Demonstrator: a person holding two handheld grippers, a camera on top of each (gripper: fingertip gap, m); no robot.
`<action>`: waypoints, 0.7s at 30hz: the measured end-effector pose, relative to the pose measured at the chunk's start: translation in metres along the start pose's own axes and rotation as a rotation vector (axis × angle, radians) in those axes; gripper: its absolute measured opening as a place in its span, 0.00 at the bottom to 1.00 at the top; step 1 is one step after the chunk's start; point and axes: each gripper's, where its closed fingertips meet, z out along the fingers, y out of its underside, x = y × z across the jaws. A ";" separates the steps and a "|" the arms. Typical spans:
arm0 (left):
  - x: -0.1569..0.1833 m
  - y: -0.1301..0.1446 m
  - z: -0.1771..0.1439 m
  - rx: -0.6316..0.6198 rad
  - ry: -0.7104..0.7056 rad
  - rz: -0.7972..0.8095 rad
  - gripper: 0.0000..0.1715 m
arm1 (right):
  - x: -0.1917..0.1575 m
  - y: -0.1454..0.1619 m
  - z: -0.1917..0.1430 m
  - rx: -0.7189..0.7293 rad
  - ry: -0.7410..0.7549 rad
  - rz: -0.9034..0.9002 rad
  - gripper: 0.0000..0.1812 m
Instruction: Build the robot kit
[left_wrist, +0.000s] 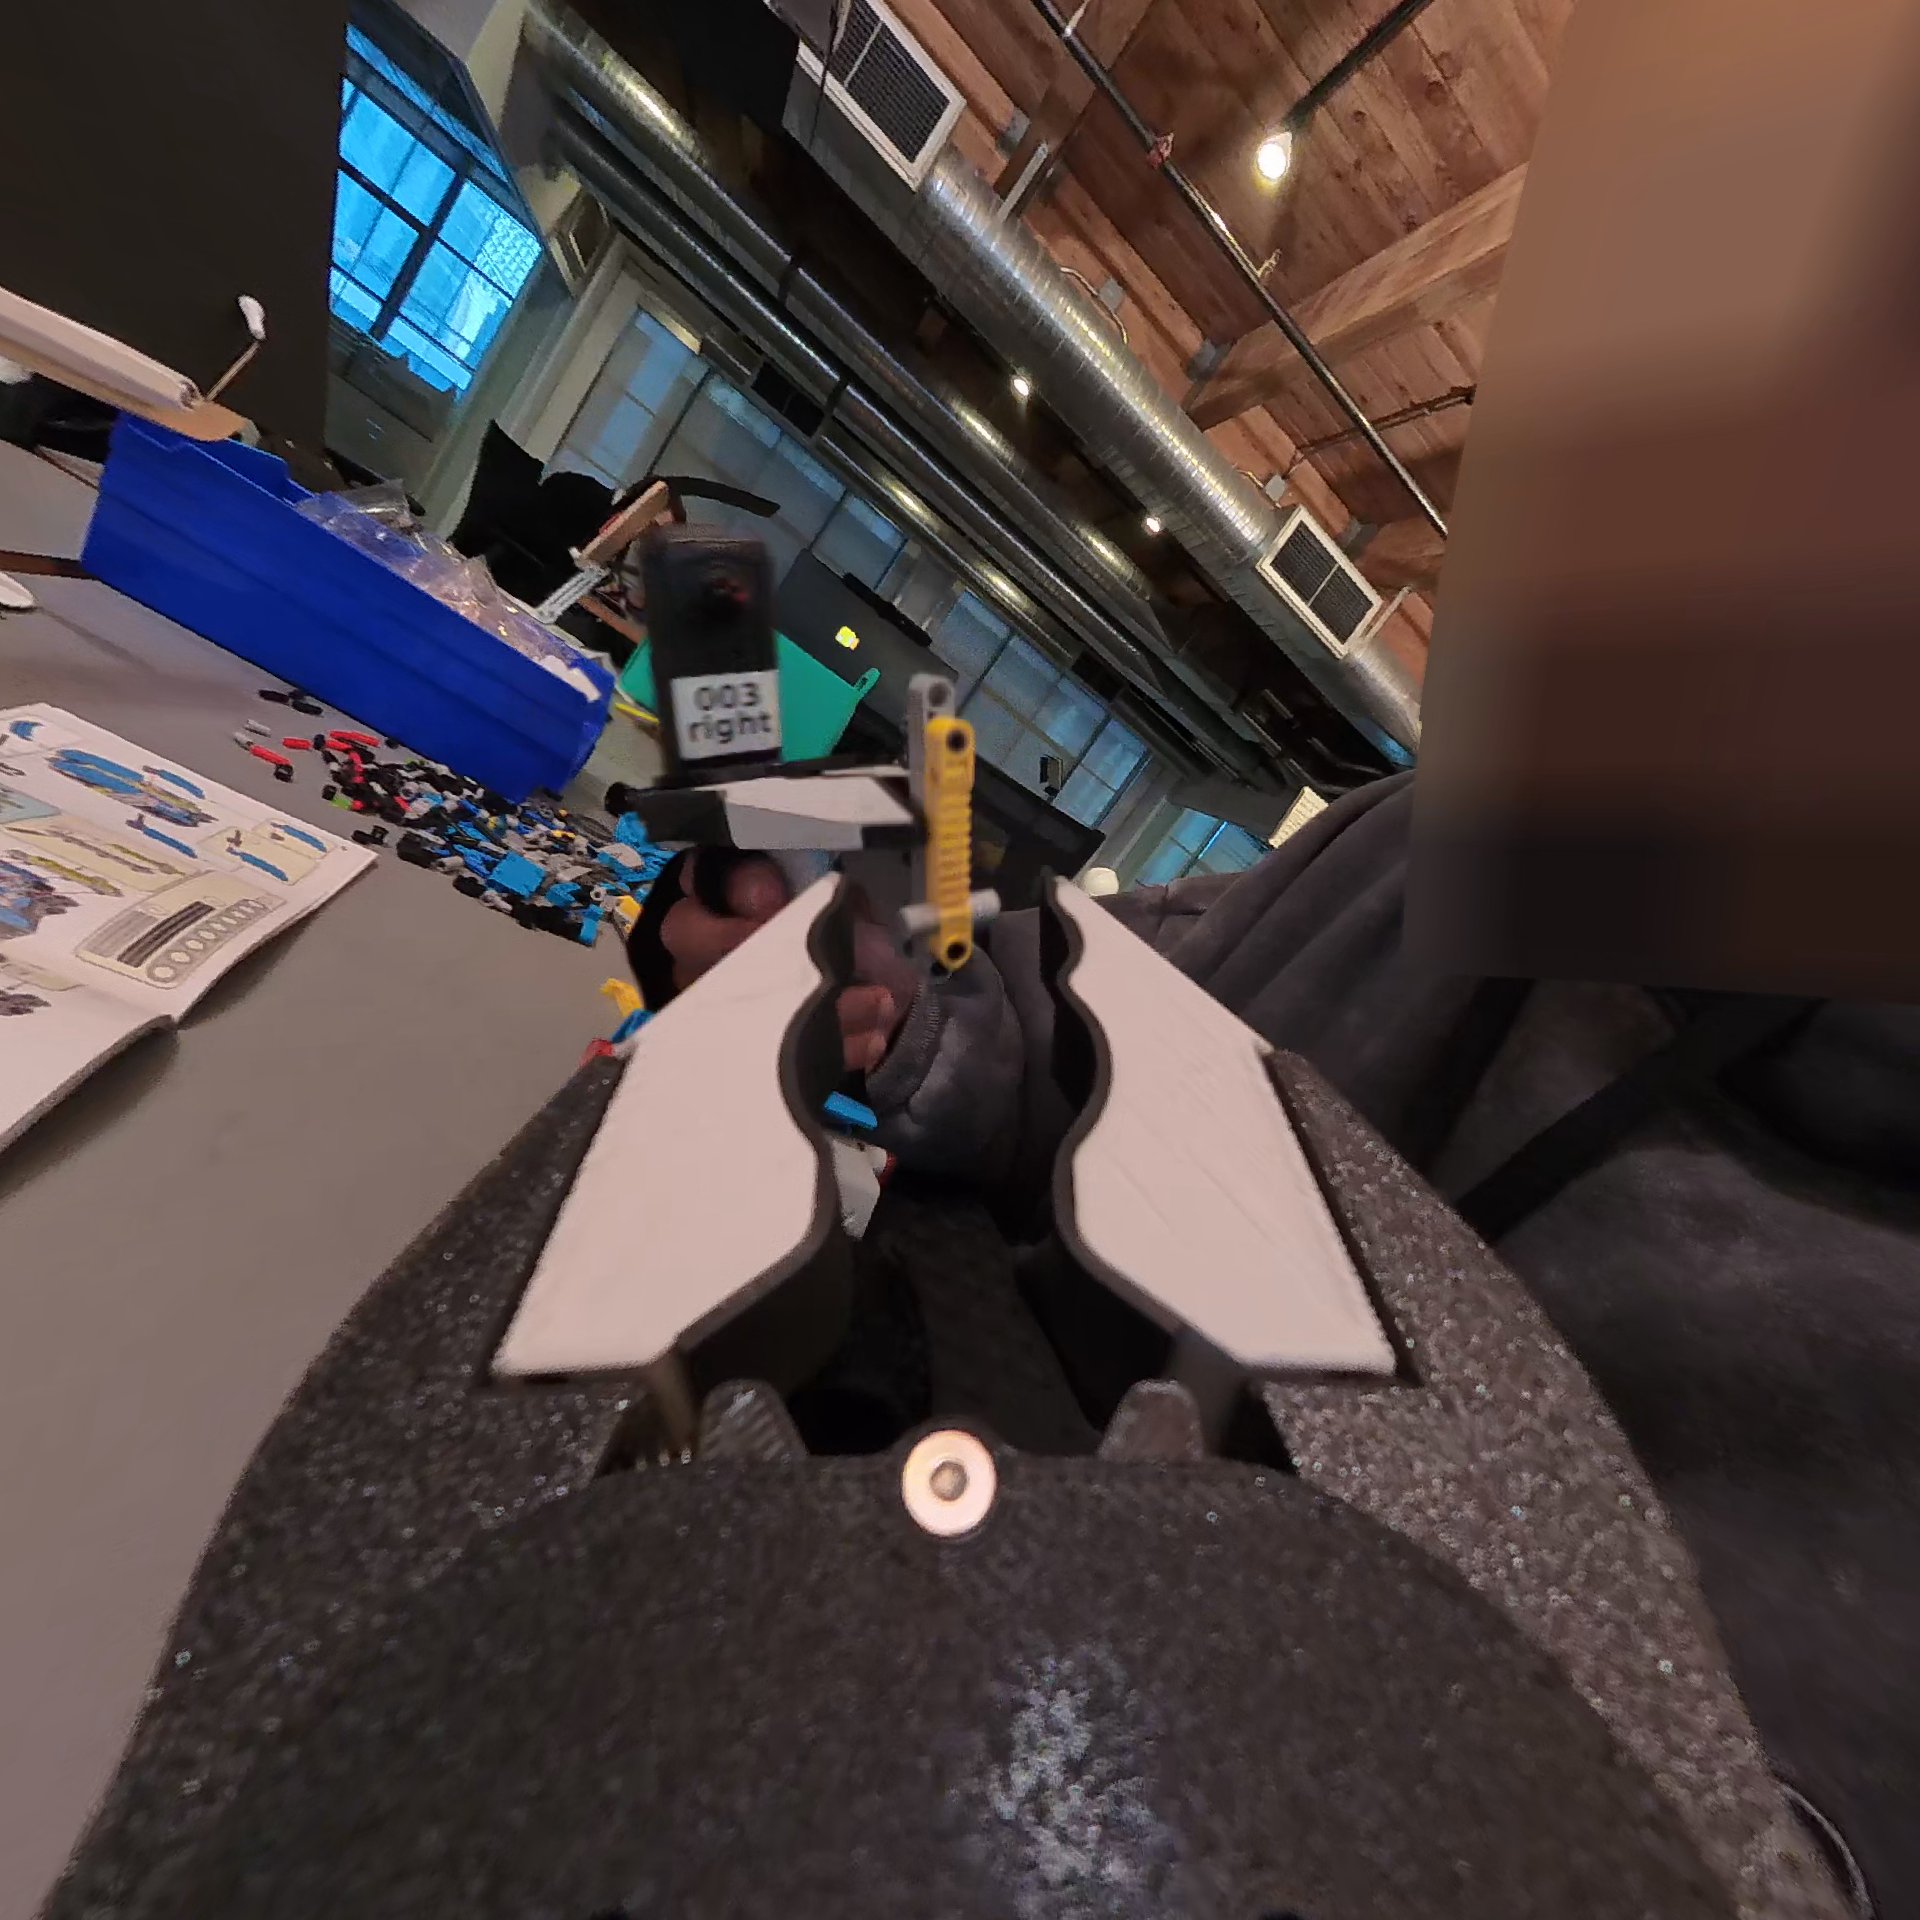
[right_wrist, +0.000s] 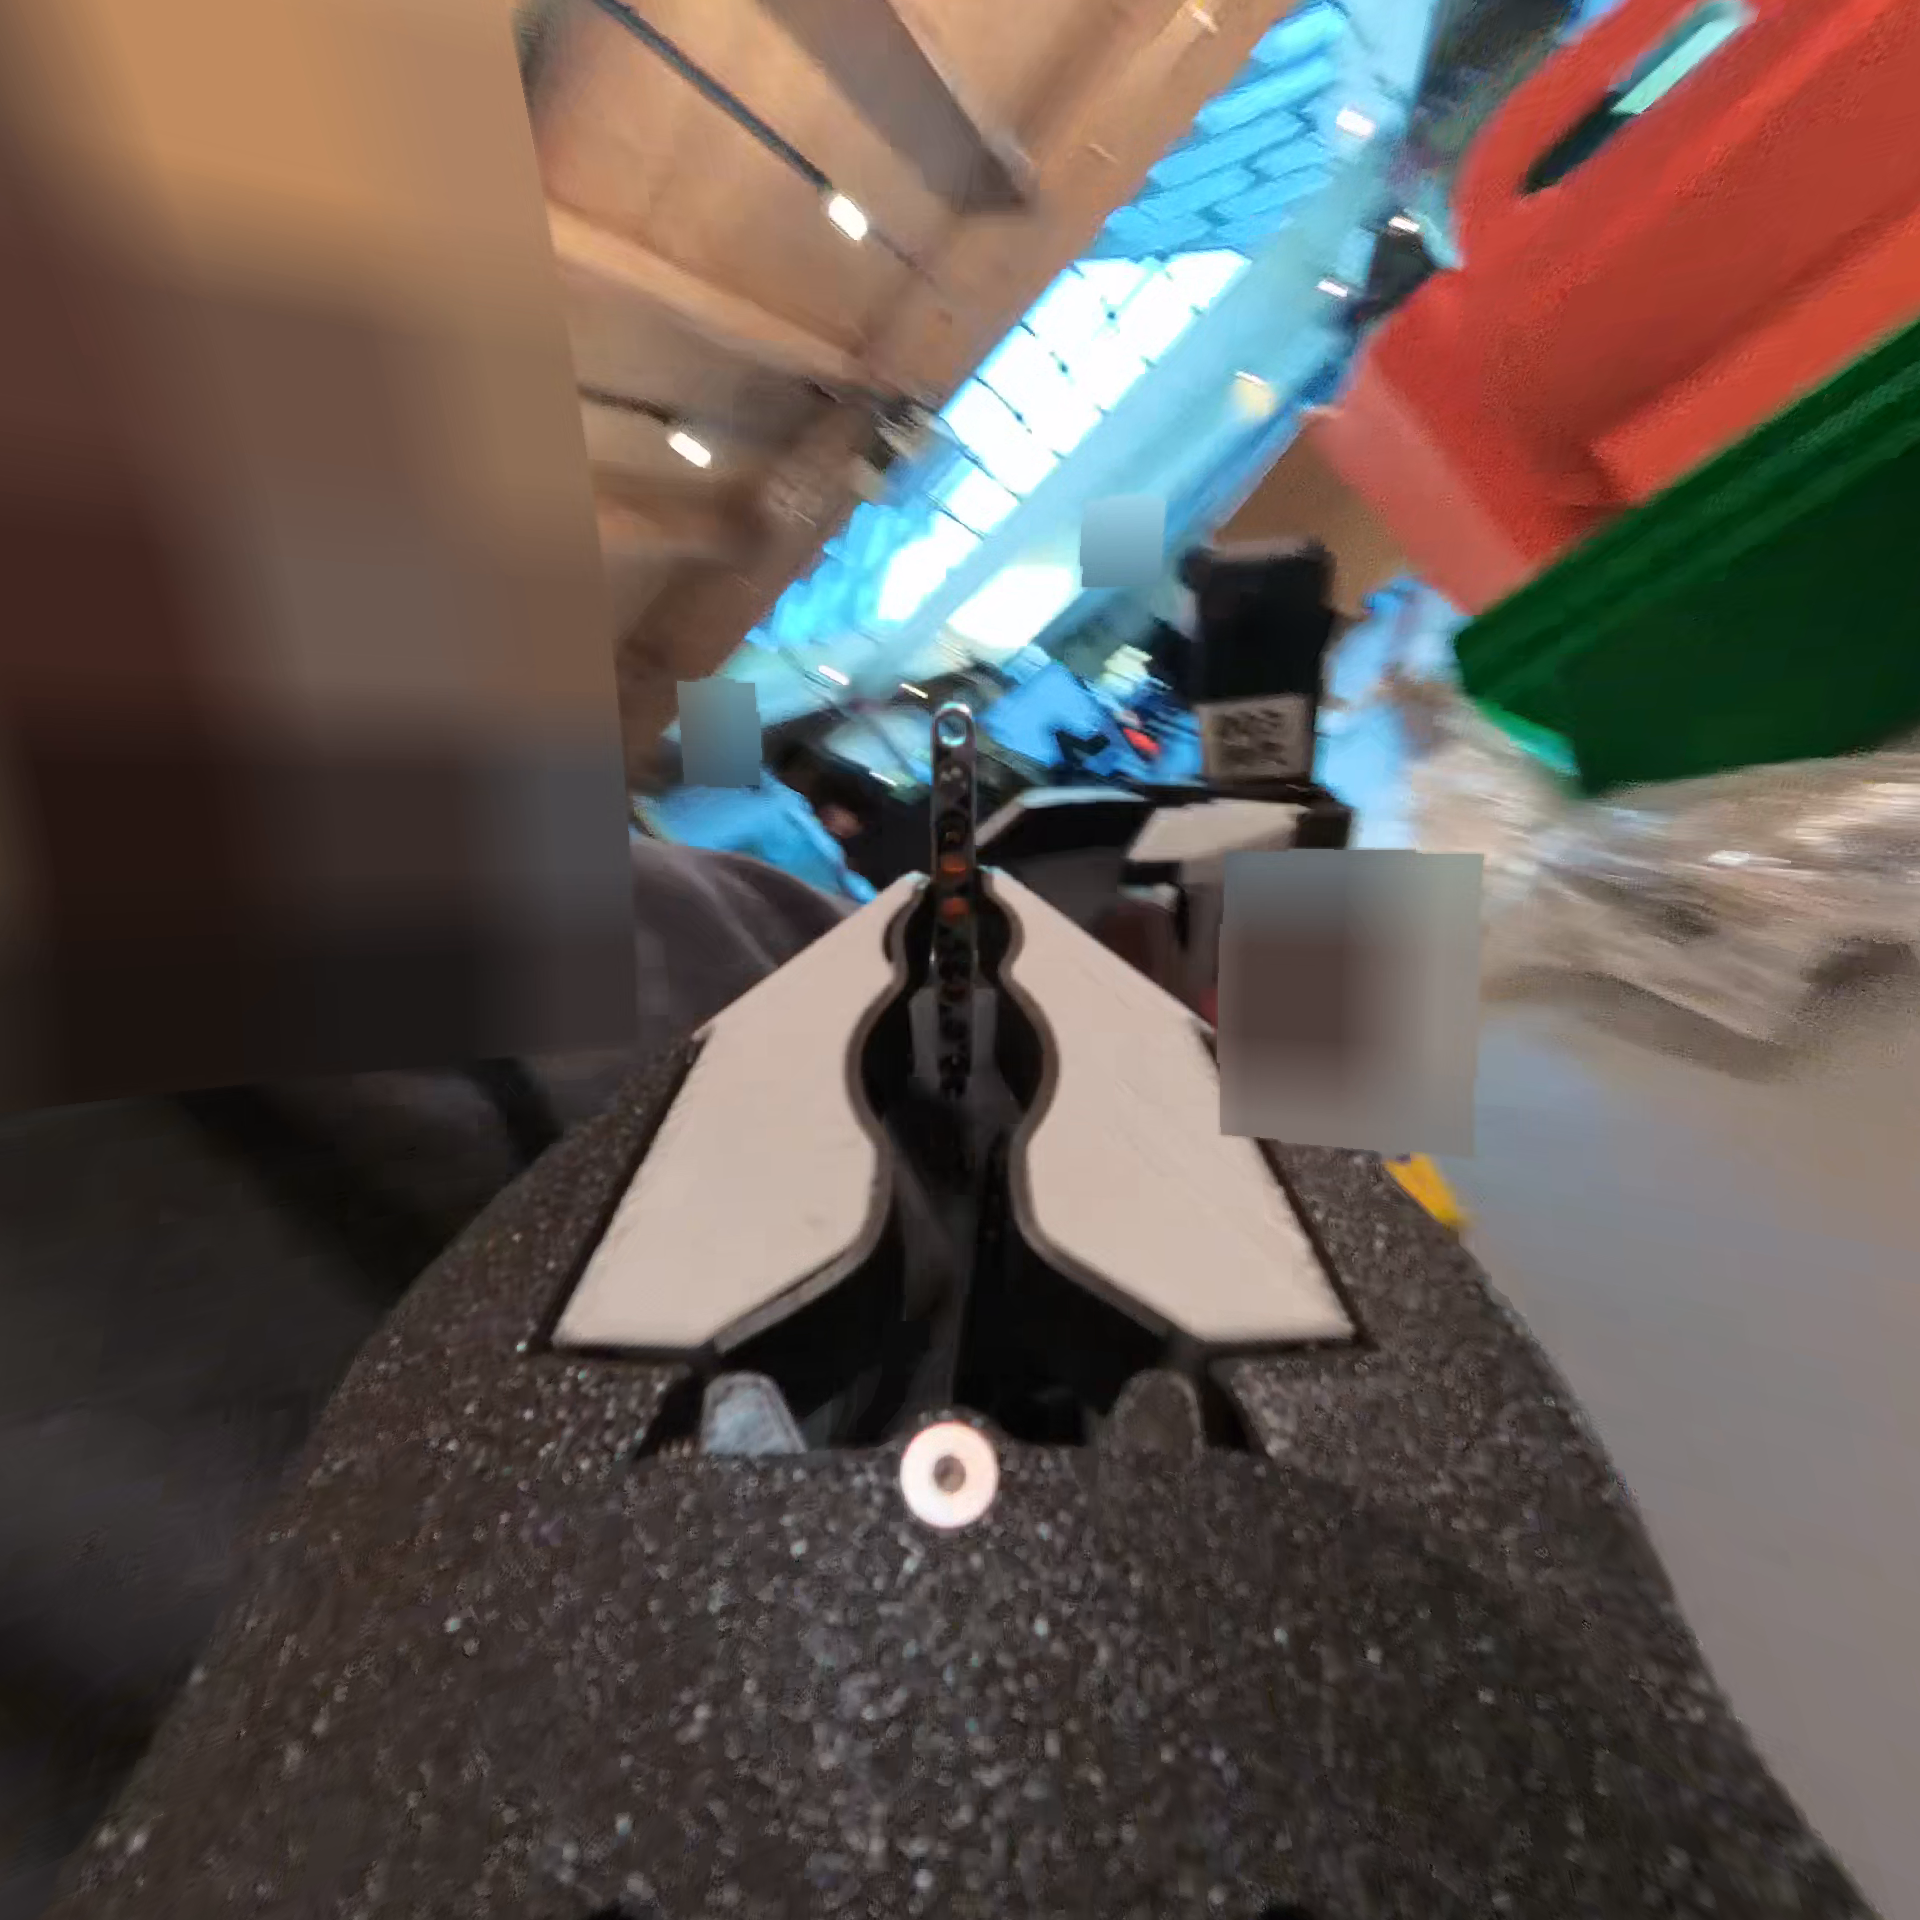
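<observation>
My left gripper (left_wrist: 940, 894) is open and empty, raised off the table and tilted upward. Just beyond its tips, my right gripper (left_wrist: 894, 821) is shut on a yellow holed beam (left_wrist: 948, 831) joined to a grey beam (left_wrist: 920, 727), held upright; a hand (left_wrist: 727, 914) grips its handle. In the right wrist view, my right gripper (right_wrist: 951, 883) pinches the beam assembly (right_wrist: 953, 800), seen edge-on and sticking up past the tips. The left gripper (right_wrist: 1122, 842) shows open, close to the right of it.
A grey table (left_wrist: 260, 1143) carries an open instruction booklet (left_wrist: 135, 862), a pile of small blue, black and red building pieces (left_wrist: 488, 821) and a blue bin (left_wrist: 312, 592) with plastic bags. Red (right_wrist: 1610, 312) and green (right_wrist: 1714, 623) bins and clear bags (right_wrist: 1662, 883) lie to the right.
</observation>
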 end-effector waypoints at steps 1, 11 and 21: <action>0.000 0.000 0.000 0.000 -0.006 0.006 0.20 | 0.006 0.004 0.003 -0.034 0.076 -0.061 0.04; -0.005 0.009 0.004 -0.052 -0.058 0.070 0.07 | 0.027 0.030 0.015 -0.203 0.331 -0.217 0.04; -0.008 0.014 0.004 -0.109 -0.156 0.261 0.05 | 0.027 0.034 0.015 -0.190 0.277 -0.101 0.04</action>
